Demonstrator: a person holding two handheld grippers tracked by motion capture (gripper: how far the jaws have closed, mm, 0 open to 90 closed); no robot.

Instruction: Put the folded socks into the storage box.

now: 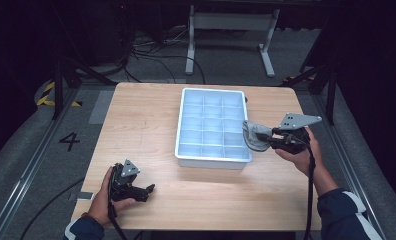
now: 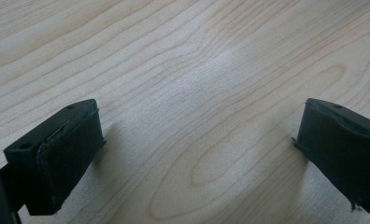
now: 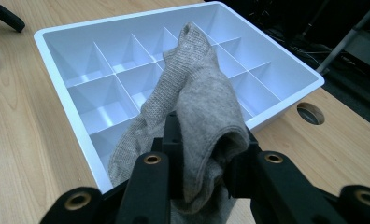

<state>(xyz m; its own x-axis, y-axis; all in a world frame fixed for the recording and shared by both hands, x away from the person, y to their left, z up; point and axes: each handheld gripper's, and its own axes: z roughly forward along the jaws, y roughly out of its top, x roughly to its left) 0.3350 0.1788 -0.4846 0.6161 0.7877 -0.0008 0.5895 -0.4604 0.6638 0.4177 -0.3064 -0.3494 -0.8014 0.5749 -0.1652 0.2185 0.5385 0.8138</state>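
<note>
A grey knitted sock (image 3: 197,107) hangs bunched between the jaws of my right gripper (image 3: 204,154), which is shut on it. In the high view that right gripper (image 1: 272,136) holds the sock (image 1: 255,136) just above the right rim of a white tray (image 1: 186,150) split into several compartments, all bare. The same tray (image 3: 61,88) lies just ahead in the right gripper view. My left gripper (image 1: 145,191) rests low on the wooden table (image 1: 136,115) near its front left corner, jaws wide open. Only bare wood shows between its pads (image 2: 68,149).
A round cable hole (image 3: 310,113) sits in the table beyond the tray's corner. Past the far table edge stand a white desk frame (image 1: 231,30) and loose cables on the grey floor. A black stand flanks each side of the table.
</note>
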